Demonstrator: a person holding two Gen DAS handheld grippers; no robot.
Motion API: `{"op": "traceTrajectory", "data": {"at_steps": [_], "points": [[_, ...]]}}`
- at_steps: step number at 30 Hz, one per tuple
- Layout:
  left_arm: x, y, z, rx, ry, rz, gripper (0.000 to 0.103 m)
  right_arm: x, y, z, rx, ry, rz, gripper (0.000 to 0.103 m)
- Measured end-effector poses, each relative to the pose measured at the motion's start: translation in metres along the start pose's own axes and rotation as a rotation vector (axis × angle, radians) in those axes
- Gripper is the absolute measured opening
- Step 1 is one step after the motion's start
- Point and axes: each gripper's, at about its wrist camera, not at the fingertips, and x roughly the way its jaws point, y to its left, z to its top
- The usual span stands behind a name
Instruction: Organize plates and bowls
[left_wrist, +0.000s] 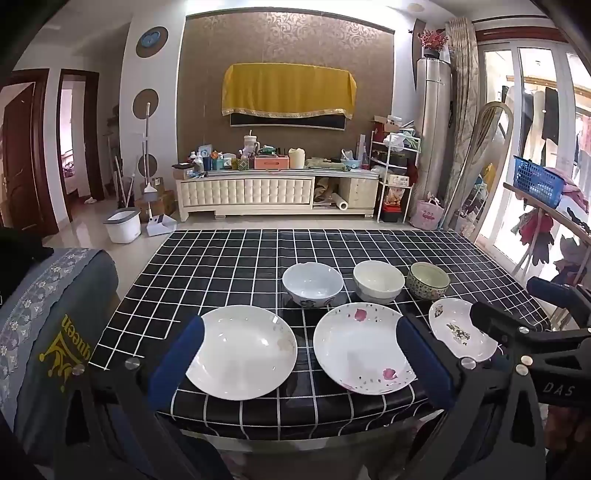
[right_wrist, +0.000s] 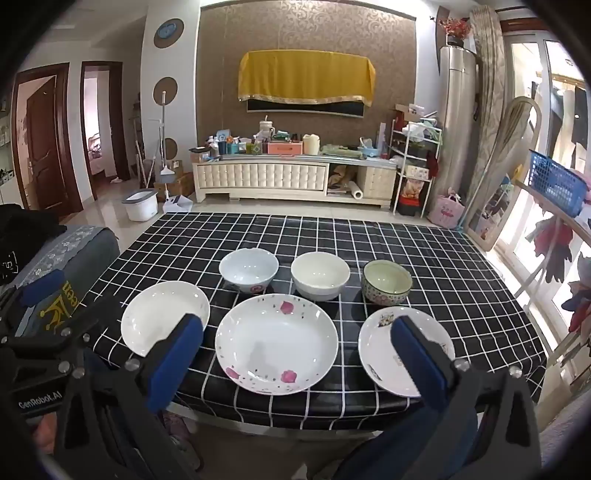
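Note:
On the black grid-cloth table three plates lie in a front row. They are a plain white plate, a pink-petal plate and a small patterned plate. Behind them stand a white-blue bowl, a cream bowl and a green patterned bowl. My left gripper hangs open over the near edge, between the white and petal plates. My right gripper is open above the petal plate, holding nothing.
A grey cloth-covered seat stands at the table's left. A blue basket on a rack and hanging clothes are at the right. Beyond the far edge lie bare floor, a white bucket and a TV cabinet.

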Motion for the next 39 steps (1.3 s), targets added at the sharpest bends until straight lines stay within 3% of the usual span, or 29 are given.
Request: {"op": "traceTrajectory", "data": {"at_steps": [4,39], "points": [[0.005,0.013,-0.004,-0.038,0.008,-0.026,0.103,0.001,-0.001,0.0,0.005,0.006,0.006,0.103],[0.006,0.004,-0.005,0.008,0.024,-0.002,0.103,0.001,-0.003,-0.005,0.012,0.024,0.003,0.103]]}}
